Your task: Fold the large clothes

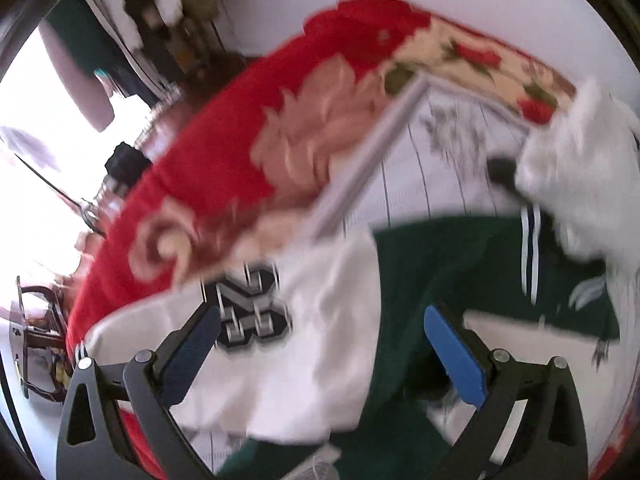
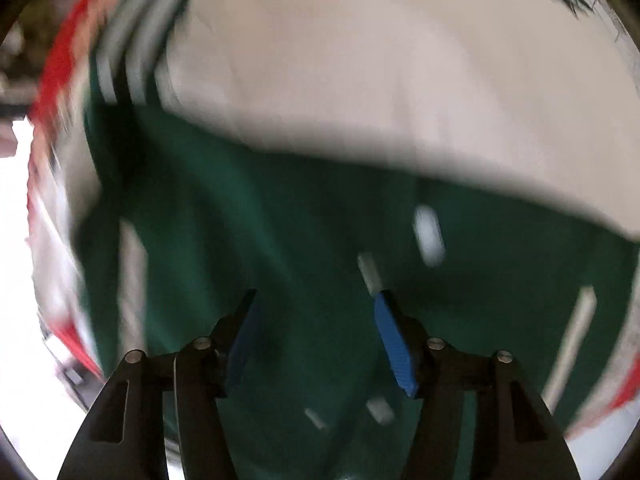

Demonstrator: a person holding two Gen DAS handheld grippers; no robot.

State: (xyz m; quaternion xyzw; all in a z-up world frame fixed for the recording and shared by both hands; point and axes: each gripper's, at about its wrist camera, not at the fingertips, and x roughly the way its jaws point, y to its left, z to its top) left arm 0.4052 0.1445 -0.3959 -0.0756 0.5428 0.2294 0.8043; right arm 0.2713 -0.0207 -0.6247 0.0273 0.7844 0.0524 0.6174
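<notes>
The green-and-white jacket (image 1: 460,264) lies on the red blanket (image 1: 208,152). Above the jacket, the left hand-held gripper (image 1: 320,320) and right hand-held gripper (image 2: 316,304) hover, jaws wide, holding nothing.

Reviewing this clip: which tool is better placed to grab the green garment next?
Probably right: the right tool is open, with green garment filling the space ahead. The left tool, also open, straddles the white sleeve and green edge.

One green-and-white jacket (image 1: 432,280), one red flowered blanket (image 1: 208,152) and two hand-held grippers, left (image 1: 320,344) and right (image 2: 316,332), are counted.
</notes>
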